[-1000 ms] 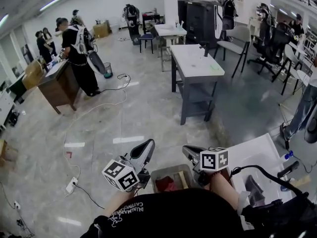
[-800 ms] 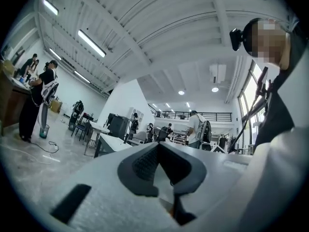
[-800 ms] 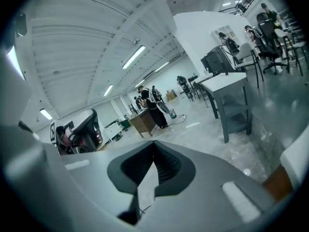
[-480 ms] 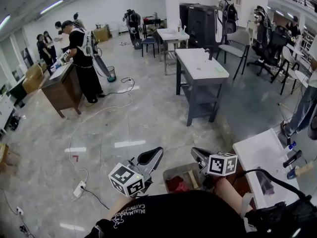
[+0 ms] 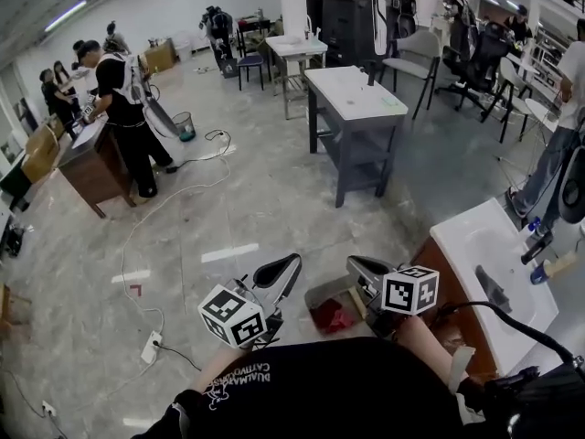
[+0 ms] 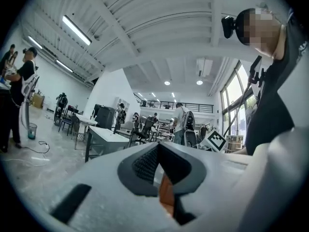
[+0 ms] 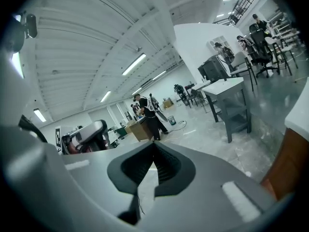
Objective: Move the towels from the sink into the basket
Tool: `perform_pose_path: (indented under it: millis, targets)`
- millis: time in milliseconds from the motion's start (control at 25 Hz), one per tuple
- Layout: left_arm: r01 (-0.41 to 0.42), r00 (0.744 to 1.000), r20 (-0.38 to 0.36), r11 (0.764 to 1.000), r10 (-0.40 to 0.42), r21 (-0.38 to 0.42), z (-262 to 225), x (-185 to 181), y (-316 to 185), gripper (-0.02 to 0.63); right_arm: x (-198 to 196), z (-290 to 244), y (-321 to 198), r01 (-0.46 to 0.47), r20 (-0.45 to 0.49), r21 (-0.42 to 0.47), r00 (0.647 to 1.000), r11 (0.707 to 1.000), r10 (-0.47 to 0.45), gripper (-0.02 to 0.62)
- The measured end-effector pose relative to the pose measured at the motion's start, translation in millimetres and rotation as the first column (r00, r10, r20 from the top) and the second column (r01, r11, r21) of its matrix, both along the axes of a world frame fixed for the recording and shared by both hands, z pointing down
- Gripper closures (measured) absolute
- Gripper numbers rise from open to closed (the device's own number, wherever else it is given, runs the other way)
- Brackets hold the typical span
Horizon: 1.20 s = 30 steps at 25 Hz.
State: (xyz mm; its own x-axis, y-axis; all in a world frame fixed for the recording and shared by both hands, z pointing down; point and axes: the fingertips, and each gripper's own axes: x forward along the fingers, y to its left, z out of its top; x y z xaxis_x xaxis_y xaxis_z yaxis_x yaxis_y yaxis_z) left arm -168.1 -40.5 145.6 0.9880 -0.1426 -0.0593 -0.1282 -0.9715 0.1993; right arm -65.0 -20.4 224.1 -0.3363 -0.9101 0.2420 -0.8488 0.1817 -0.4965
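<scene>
Towel (image 5: pixel 334 317), red and seemingly soft and light, lies crumpled in the basket (image 5: pixel 320 293) beside the sink (image 5: pixel 457 236), best pinched at a raised fold; left gripper (image 5: pixel 285 268) and right gripper (image 5: pixel 361 268) jaws are clenched empty.

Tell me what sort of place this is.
Probably an open lab or workshop hall: grey work tables, office chairs, a cable trailing over the polished floor, and a sink counter standing in the open.
</scene>
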Motion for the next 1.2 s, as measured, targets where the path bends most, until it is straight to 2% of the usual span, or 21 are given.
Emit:
perform_pose_path:
  millis: [320,520,720,880,1040,1200]
  targets:
    - [-0.023,0.999,-0.03,0.999,0.022,-0.037,5,-5,1,0.604,2,-3,20,-0.066,-0.026,-0.013,0.997,0.998,0.066,0.589]
    - [-0.08,0.995,-0.066,0.996,0.077,-0.041,4,-4,15,0.603,0,-4,33,-0.095,-0.069,-0.01,0.993,0.995,0.094,0.589]
    - [-0.15,0.988,-0.04,0.988,0.149,-0.02,11,15,36,0.603,8,1,58,-0.147,-0.108,-0.023,0.984,0.989,0.143,0.589]
    - [-0.228,0.974,-0.024,0.972,0.227,-0.055,19,36,55,0.603,29,8,84,-0.247,-0.151,-0.039,0.959,0.968,0.239,0.589]
    - [-0.288,0.957,0.0,0.955,0.289,-0.076,28,52,71,0.603,57,14,106,-0.348,-0.082,-0.039,0.935,0.937,0.344,0.589]
    - [-0.325,0.945,0.026,0.943,0.327,-0.078,29,83,83,0.603,91,16,125,-0.408,-0.039,-0.046,0.913,0.912,0.406,0.589]
